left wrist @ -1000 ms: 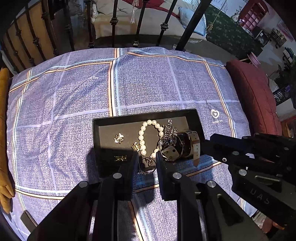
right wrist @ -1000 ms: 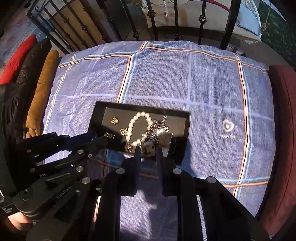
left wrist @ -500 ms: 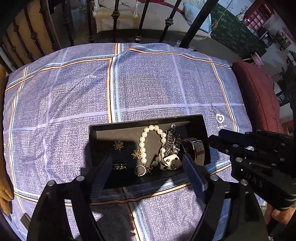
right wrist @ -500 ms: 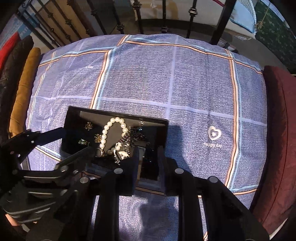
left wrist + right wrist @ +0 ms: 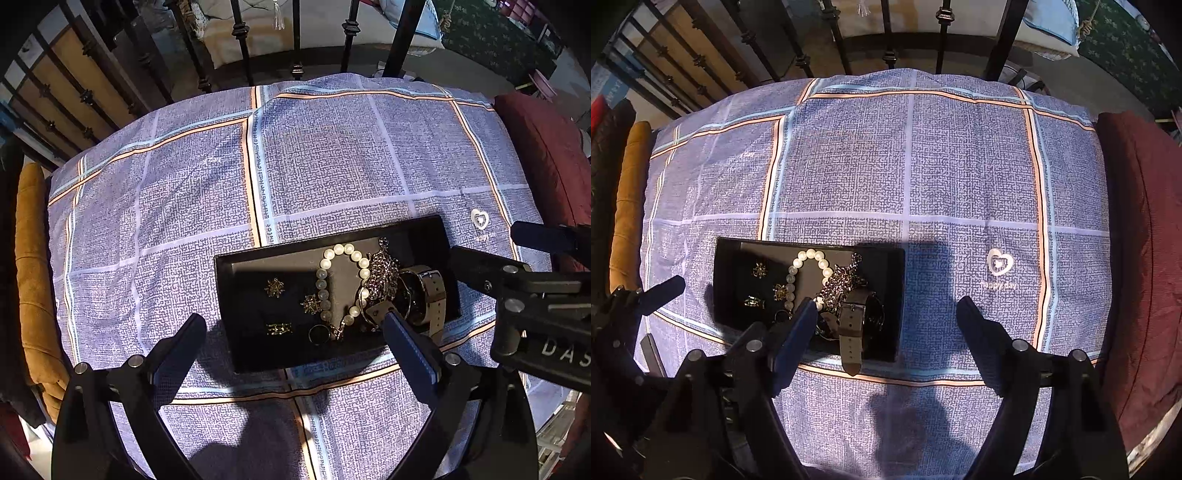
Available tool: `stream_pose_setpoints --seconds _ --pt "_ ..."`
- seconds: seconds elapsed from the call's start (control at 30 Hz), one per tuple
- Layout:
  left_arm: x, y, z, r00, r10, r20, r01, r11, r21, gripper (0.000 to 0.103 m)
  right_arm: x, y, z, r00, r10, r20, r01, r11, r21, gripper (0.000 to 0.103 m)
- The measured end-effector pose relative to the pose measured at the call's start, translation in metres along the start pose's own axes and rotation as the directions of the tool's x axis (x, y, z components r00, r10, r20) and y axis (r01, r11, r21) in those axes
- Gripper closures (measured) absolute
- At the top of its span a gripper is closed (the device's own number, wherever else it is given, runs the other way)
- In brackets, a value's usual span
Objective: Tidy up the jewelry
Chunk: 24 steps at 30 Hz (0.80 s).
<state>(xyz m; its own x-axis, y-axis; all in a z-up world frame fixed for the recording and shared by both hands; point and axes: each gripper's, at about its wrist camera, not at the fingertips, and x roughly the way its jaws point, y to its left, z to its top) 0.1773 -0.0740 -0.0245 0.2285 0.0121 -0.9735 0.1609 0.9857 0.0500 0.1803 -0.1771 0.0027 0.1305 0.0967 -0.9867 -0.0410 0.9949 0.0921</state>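
Black and flat, the tray (image 5: pixel 236 354) sits on a blue checked bed cover (image 5: pixel 332 166). In it lie a pearl bracelet (image 5: pixel 325 280), a ring (image 5: pixel 319 334), a sparkly chain (image 5: pixel 384 273) and a watch (image 5: pixel 855 321). The left gripper (image 5: pixel 291 328) is opening wide above the tray's near edge, holding nothing. The right gripper (image 5: pixel 886 310) is opening too, the watch just inside its left finger, not touched.

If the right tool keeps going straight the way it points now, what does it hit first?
Probably the bare checked bedspread, just right of the black jewelry tray. The right tool is opening with nothing between its fingers; its left finger overlaps the tray, though depth is unclear.
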Motion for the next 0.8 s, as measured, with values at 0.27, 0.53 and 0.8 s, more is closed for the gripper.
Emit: stream_pose_setpoints --seconds 0.27,0.53,0.8 --pt "-0.007 0.000 0.002 1.000 0.010 0.012 -0.010 1.000 -0.008 0.009 -0.007 -0.001 0.001 1.000 0.000 0.005 0.000 1.000 -0.001 0.024" --pt "-0.011 -0.004 0.000 1.000 0.009 0.019 -0.009 1.000 0.003 0.009 -0.005 0.005 -0.005 1.000 0.001 -0.003 -0.002 1.000 -0.016 0.024" --pt "-0.011 -0.004 -0.001 1.000 0.003 0.013 -0.003 1.000 -0.003 0.009 -0.004 0.005 -0.006 1.000 0.003 -0.005 -0.003 1.000 -0.018 0.024"
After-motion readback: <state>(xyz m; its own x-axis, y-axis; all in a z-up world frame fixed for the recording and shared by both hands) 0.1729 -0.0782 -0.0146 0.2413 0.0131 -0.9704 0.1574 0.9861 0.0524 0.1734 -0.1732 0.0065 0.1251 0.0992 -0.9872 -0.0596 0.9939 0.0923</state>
